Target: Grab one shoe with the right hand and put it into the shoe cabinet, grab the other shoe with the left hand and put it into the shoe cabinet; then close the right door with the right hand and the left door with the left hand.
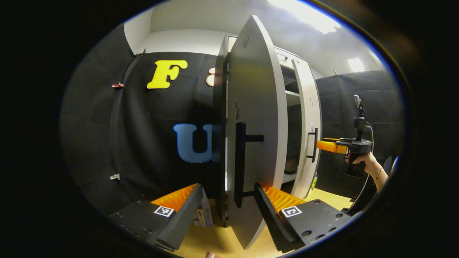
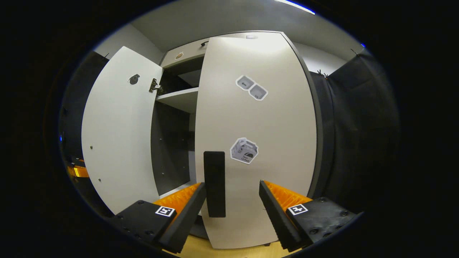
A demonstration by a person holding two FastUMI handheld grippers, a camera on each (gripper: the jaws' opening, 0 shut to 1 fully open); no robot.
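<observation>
Pale grey shoe cabinet (image 1: 292, 93) standing upright on the wooden floor (image 1: 322, 195), both doors ajar. Left door (image 1: 256, 118) seen edge-on in the left gripper view, its dark vertical handle (image 1: 239, 163) between the spread fingers of the left gripper (image 1: 226, 209), untouched. Farther off, right gripper (image 1: 324, 145) held level by a hand (image 1: 365, 161), reaching at the right door (image 1: 308, 125). Right gripper view faces the right door (image 2: 254, 136) flat on, with stickers (image 2: 244, 150) and long upright handle (image 2: 214, 182) between wide-open fingers (image 2: 276, 211), shelf (image 2: 177, 98) beyond. Shoes too dim inside to make out.
</observation>
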